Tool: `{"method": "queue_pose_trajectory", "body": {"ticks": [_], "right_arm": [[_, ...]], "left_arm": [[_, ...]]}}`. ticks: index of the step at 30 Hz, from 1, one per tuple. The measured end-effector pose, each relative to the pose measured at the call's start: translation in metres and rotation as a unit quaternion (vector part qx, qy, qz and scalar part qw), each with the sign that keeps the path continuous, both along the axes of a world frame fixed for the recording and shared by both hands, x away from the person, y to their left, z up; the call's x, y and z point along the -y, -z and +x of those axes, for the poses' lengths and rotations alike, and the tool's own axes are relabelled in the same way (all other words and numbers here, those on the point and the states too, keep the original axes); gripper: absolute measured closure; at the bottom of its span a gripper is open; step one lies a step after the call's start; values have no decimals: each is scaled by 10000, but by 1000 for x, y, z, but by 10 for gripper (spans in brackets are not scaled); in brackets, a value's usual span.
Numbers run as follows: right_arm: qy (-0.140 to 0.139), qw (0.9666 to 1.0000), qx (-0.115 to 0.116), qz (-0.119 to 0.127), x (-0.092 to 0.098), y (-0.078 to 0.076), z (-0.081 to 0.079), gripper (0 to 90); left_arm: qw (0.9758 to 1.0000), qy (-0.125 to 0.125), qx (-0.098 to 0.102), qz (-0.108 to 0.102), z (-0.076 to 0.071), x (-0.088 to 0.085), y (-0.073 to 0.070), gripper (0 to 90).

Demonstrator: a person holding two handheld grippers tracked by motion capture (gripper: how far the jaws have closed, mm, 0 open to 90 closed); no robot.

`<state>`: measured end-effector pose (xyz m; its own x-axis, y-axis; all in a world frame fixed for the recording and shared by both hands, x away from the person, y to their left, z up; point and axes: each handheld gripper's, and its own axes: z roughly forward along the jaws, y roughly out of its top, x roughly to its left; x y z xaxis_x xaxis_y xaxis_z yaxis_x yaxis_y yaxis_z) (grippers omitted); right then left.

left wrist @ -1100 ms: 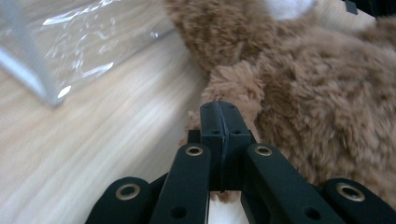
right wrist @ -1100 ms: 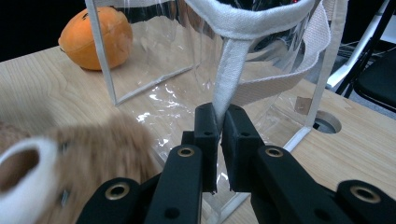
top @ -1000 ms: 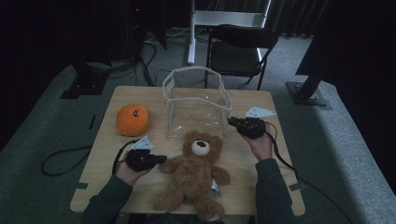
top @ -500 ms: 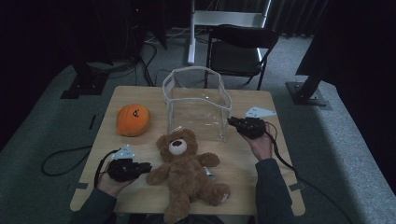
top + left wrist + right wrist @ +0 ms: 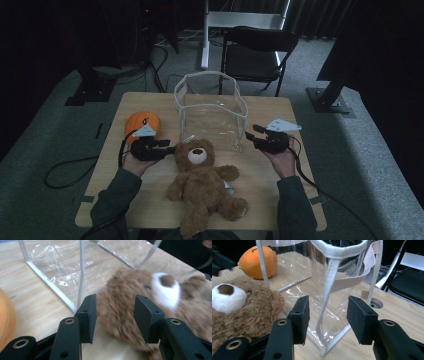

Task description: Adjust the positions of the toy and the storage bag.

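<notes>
A brown teddy bear (image 5: 202, 182) lies on its back on the wooden table (image 5: 150, 197), head toward a clear plastic bag (image 5: 210, 107) with white webbing trim. My left gripper (image 5: 170, 148) sits at the bear's left. Its jaws have just been opening, and in the left gripper view (image 5: 115, 312) the side of the bear's head (image 5: 125, 300) lies between them, untouched by the pads. My right gripper (image 5: 250, 136) is at the bag's right front corner. Its jaws have also just been opening and stand either side of the corner seam (image 5: 325, 315) without pressing it.
An orange pumpkin plush (image 5: 140, 121) rests on the table behind my left gripper, left of the bag. A black chair (image 5: 255, 50) stands beyond the table's far edge. A cable (image 5: 65, 172) loops over the floor at the left. A round hole (image 5: 375, 303) sits in the tabletop.
The bear swung left, then back; its head now lies just in front of the bag. My left gripper moved away from the near edge to the bear's head. The right hand stayed.
</notes>
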<state>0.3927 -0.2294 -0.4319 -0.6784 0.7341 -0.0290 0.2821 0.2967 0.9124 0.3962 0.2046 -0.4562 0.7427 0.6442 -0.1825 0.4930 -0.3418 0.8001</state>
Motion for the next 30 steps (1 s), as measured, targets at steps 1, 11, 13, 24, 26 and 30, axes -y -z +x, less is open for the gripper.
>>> {"method": "queue_pose_trajectory", "body": {"ticks": [1, 11, 13, 24, 26, 30], "right_arm": [[-2, 10000, 7, -5, 1, 0, -3, 509], [-289, 9994, -189, -36, -2, 14, -35, 457], [-347, 9992, -184, -92, -5, 17, -43, 446], [-882, 9942, -564, -248, -30, 39, -66, 406], [-943, 9935, -605, -215, -32, 41, -67, 405], [-1096, 9913, -699, -197, -36, 44, -68, 397]], "left_arm": [[10000, -1, -64, -1, 5, 2, 2, 538], [9985, 99, -525, 138, 22, 13, 21, 606], [9985, 146, -489, 173, 21, 16, 22, 697], [9983, 54, -244, 525, 8, 15, 21, 857], [9982, -16, -242, 556, 4, 10, 21, 857], [9981, -142, -268, 544, -6, 1, 24, 857]]}}
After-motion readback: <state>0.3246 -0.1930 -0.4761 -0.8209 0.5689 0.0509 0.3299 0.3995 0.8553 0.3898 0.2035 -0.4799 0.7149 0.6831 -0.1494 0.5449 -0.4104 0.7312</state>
